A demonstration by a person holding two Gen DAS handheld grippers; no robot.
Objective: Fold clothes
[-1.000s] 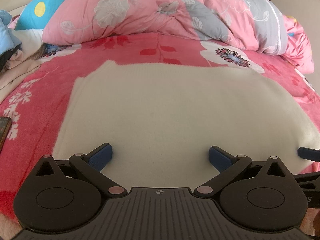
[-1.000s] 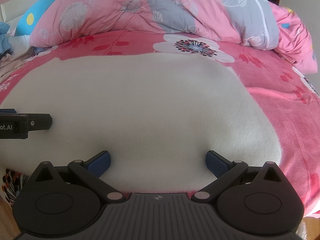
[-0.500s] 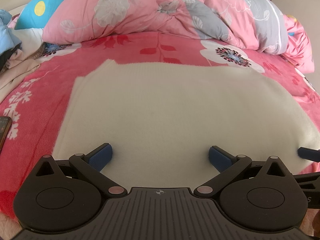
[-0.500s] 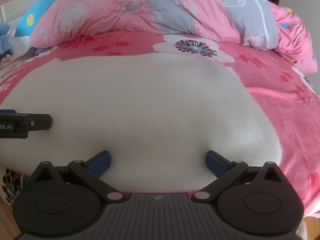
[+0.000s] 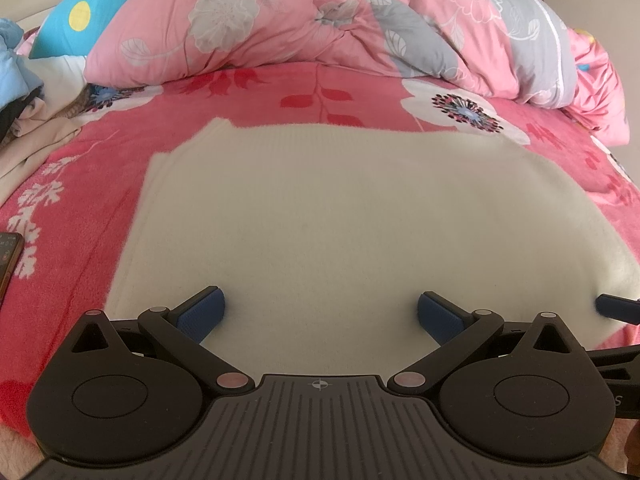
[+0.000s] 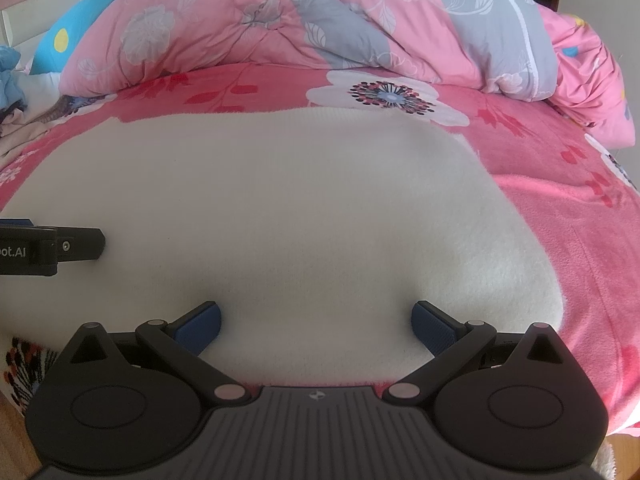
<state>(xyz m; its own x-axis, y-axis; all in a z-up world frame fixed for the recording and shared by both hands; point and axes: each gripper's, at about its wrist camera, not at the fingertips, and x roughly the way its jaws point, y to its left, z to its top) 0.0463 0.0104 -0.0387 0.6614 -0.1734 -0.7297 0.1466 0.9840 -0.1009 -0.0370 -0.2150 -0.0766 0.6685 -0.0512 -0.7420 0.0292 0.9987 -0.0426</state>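
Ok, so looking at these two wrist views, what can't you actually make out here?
- Cream garment: near hem hidden under the gripper bodies in both views, so its type is unclear.
- Phone: cut off by the left wrist view's left edge.
- Left gripper: only a tip enters the right wrist view.
- Clothes pile: cropped and distorted at the left edge.

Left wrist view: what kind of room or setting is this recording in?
Most likely a bedroom. The cream garment lies spread on a bed covered by a pink floral blanket, with a bunched pink-and-grey floral quilt behind it and a heap of other clothes at the left edge.
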